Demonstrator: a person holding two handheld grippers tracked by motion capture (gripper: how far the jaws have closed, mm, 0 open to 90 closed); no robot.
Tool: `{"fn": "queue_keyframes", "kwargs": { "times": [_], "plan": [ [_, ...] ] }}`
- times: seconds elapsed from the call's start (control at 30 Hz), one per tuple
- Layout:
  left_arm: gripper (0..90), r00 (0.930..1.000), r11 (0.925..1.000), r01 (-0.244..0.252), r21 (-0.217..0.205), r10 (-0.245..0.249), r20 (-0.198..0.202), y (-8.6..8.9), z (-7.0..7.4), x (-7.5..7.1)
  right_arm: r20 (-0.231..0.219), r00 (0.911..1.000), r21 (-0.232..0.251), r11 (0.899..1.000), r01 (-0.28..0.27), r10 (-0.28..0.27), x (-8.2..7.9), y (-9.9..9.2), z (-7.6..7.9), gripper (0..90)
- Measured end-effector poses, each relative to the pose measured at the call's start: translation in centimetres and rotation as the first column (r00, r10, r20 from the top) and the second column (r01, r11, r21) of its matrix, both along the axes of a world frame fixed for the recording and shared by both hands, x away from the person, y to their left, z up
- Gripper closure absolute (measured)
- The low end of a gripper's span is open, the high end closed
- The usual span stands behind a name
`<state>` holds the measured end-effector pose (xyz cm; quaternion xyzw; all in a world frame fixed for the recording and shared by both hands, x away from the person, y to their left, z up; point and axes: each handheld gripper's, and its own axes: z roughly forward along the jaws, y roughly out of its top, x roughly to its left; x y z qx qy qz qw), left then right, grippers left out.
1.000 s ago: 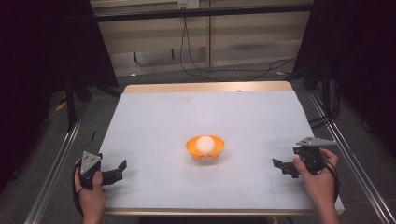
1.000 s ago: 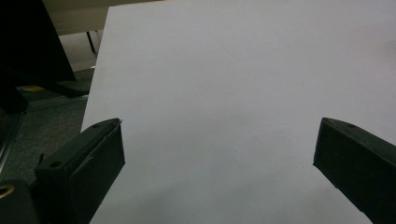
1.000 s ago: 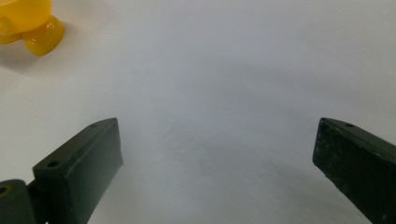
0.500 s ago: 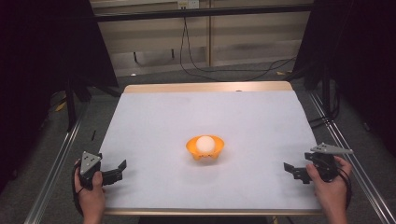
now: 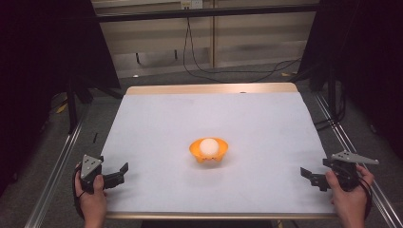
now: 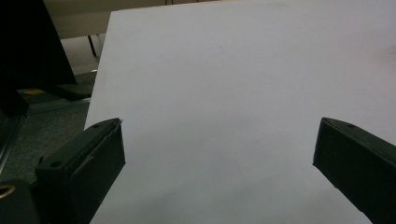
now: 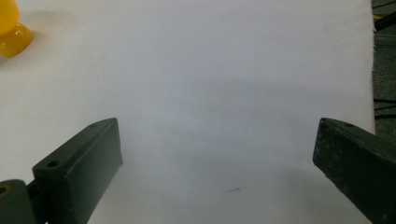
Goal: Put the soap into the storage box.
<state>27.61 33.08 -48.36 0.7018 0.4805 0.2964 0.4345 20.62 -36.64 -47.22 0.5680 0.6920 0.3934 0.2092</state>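
Note:
An orange bowl (image 5: 209, 151) with a white ball (image 5: 208, 146) in it sits near the middle of the white table (image 5: 209, 114). My left gripper (image 5: 124, 172) rests at the table's near left corner, held by a hand, its jaws wide open over bare table (image 6: 219, 140). At the near right edge my right gripper (image 5: 306, 176) is open too, with nothing between its jaws (image 7: 217, 140). A part of the orange bowl (image 7: 11, 35) shows at the upper left of the right gripper view.
Metal rails (image 5: 52, 175) run along both sides of the table. Black cables (image 5: 214, 71) lie on the floor beyond the far edge. A dark stand (image 5: 73, 95) is at the far left.
My right gripper has drawn back from the table's inside toward the near right corner. The left gripper, the bowl and the ball have stayed put.

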Motion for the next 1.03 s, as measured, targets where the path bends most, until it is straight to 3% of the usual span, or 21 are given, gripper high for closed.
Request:
{"fn": "queue_keyframes", "kwargs": {
  "times": [0.23,0.37,0.47,0.57,0.7,1.03],
  "plan": [
    [1.7,1.0000,0.9999,0.000,-0.014,0.000,-0.004,0.2,0.0,0.1,0.008,0.9999,0.001,1.000,0.009,-0.009,-0.9,-0.5,-0.4,0.0],
    [1.7,1.0000,0.9998,-0.002,-0.020,0.002,-0.002,0.2,0.0,0.0,0.048,0.9987,0.030,0.999,0.013,-0.015,-1.3,-0.4,-0.8,0.0],
    [1.8,1.0000,0.9998,0.000,-0.018,0.000,-0.001,0.2,0.0,0.0,0.063,0.9977,0.025,0.999,0.023,-0.024,-1.4,-0.4,-0.9,0.0],
    [1.8,1.0000,0.9998,-0.002,-0.022,0.002,-0.003,0.2,0.0,0.0,0.072,0.9971,0.055,0.998,0.021,-0.024,-1.7,-0.6,-1.0,0.0],
    [1.7,1.0000,0.9997,-0.004,-0.024,0.004,-0.002,0.2,0.0,0.1,0.105,0.9923,0.123,0.991,0.054,-0.067,-2.3,-1.2,-1.5,0.0],
    [1.3,1.0000,0.9996,-0.009,-0.025,0.009,0.000,0.3,0.0,0.0,0.110,0.9920,0.098,0.994,0.050,-0.061,-2.3,-1.0,-1.5,0.0]
  ]
}}
